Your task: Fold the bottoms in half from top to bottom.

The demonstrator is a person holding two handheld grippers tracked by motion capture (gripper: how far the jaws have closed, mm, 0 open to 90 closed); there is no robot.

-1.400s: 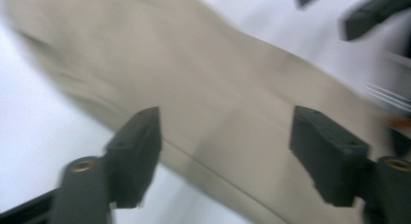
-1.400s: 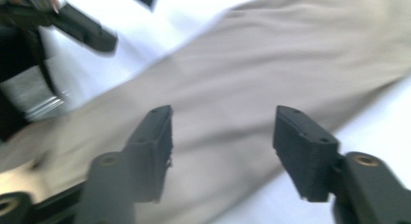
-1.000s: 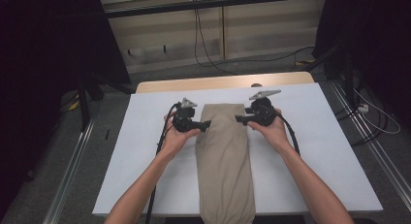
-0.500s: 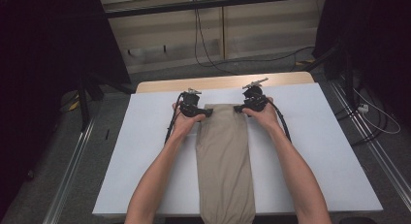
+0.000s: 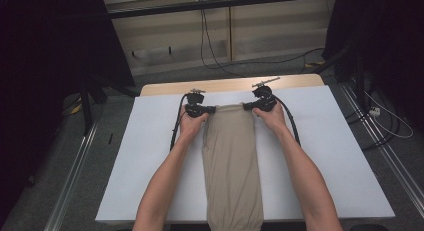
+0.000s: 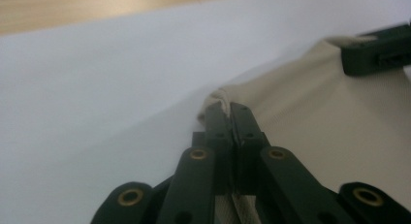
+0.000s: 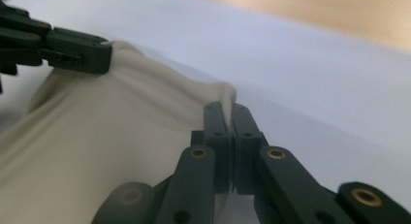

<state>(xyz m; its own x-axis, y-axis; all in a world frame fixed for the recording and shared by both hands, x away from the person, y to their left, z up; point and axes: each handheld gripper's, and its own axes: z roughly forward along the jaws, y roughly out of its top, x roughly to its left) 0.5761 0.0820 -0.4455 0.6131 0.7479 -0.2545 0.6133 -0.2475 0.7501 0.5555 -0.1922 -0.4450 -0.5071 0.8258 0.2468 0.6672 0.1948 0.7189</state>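
High view first: folded beige cloth (image 5: 231,166) lying lengthwise down the middle of the white table cover (image 5: 150,156), near end hanging off the front edge. Left gripper (image 5: 209,110) clamped on the far left corner, right gripper (image 5: 247,106) clamped on the far right corner, jaws having just been closing, fabric pinched between both pairs. Same story up close: left gripper (image 6: 228,107) and right gripper (image 7: 226,107) pressed together on a bit of hem. Looks like the lengthwise folding is done, corner grab done too; probably left: bringing that far edge toward the near end. Bare wood strip (image 5: 230,84) past the cover, cables (image 5: 210,36) on the floor beyond, nothing blocking the path.
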